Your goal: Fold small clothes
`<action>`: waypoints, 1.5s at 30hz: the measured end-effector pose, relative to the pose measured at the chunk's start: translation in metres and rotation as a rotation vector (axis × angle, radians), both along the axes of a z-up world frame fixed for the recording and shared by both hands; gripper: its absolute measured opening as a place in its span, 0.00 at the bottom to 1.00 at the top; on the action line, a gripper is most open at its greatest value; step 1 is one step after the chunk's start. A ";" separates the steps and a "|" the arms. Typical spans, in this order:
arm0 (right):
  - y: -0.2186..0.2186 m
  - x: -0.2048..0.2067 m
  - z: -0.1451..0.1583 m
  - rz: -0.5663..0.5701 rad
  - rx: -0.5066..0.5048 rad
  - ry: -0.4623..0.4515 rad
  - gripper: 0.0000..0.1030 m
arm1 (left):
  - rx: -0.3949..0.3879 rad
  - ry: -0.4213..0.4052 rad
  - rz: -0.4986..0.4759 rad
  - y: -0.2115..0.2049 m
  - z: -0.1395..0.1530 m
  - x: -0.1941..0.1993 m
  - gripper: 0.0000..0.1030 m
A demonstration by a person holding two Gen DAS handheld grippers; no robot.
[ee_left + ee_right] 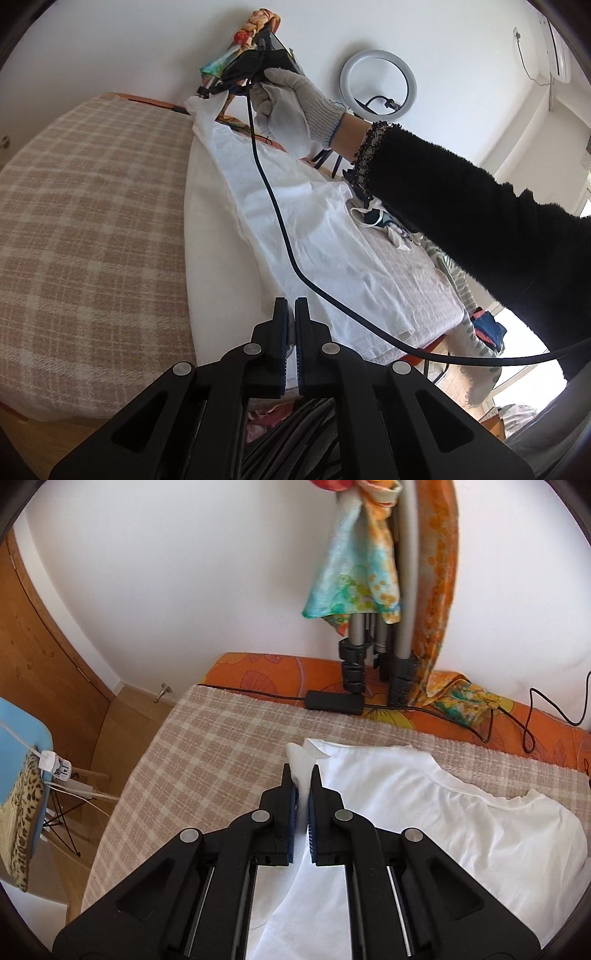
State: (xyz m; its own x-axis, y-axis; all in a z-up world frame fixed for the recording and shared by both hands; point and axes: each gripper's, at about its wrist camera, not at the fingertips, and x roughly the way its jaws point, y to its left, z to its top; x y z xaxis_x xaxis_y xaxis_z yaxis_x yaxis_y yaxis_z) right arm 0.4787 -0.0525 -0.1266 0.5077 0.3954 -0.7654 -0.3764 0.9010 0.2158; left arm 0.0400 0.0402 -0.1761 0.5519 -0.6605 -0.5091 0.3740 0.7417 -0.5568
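Gripping white shirt (424, 812), both jaws pinched

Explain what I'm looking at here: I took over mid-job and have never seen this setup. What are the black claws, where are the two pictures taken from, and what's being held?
There is no robot arm. A person holds a black two-finger gripper in each hand, and each picture comes from a fisheye camera on one gripper, looking along its fingers.

In the left wrist view, the left gripper is shut on the near edge of a white T-shirt. Farther off, the person's gloved hand holds the other gripper, its black cable trailing over the cloth.

In the right wrist view, the right gripper pinches a fold of the same shirt near its far end.

The shirt lies on a beige checked blanket. More small clothes lie beyond it.
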 end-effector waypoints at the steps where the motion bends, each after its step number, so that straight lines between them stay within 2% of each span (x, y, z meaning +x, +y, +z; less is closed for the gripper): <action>1: -0.015 0.002 -0.004 -0.021 0.016 0.020 0.06 | -0.001 0.006 -0.025 -0.008 -0.002 0.002 0.02; 4: -0.050 0.009 -0.020 -0.093 0.005 0.083 0.08 | 0.007 0.040 -0.090 -0.027 -0.011 0.008 0.02; 6: -0.065 0.013 -0.030 -0.130 -0.033 0.120 0.15 | 0.007 0.078 -0.113 -0.037 -0.017 0.012 0.02; 8: -0.076 0.013 -0.032 -0.154 -0.070 0.108 0.33 | -0.002 0.090 -0.127 -0.042 -0.016 0.012 0.04; 9: -0.082 0.010 -0.031 -0.164 -0.082 0.086 0.47 | -0.005 0.079 -0.129 -0.043 -0.013 0.010 0.05; 10: -0.087 0.007 -0.028 -0.172 -0.087 0.062 0.55 | -0.004 0.066 -0.131 -0.042 -0.009 0.007 0.09; 17: -0.128 -0.017 0.005 -0.182 0.002 -0.004 0.55 | 0.055 0.030 -0.051 -0.019 0.007 -0.004 0.10; 24: -0.166 -0.065 0.043 -0.208 0.031 -0.077 0.55 | 0.163 -0.031 0.047 -0.010 0.027 -0.003 0.12; 28: -0.195 -0.097 0.062 -0.241 0.049 -0.112 0.55 | 0.276 -0.072 0.096 -0.013 0.040 -0.002 0.26; 32: -0.222 -0.130 0.077 -0.271 0.062 -0.135 0.55 | 0.300 -0.100 0.100 -0.017 0.051 0.000 0.30; 35: -0.239 -0.155 0.085 -0.295 0.045 -0.154 0.55 | 0.314 -0.128 0.091 -0.023 0.060 0.001 0.36; 40: -0.263 -0.197 0.096 -0.336 -0.007 -0.180 0.55 | 0.314 -0.161 0.064 -0.035 0.078 0.000 0.36; 43: -0.272 -0.222 0.101 -0.378 -0.091 -0.212 0.55 | 0.309 -0.182 0.045 -0.044 0.094 -0.003 0.37; 45: -0.277 -0.237 0.104 -0.392 -0.138 -0.235 0.55 | 0.311 -0.204 0.030 -0.052 0.105 -0.007 0.41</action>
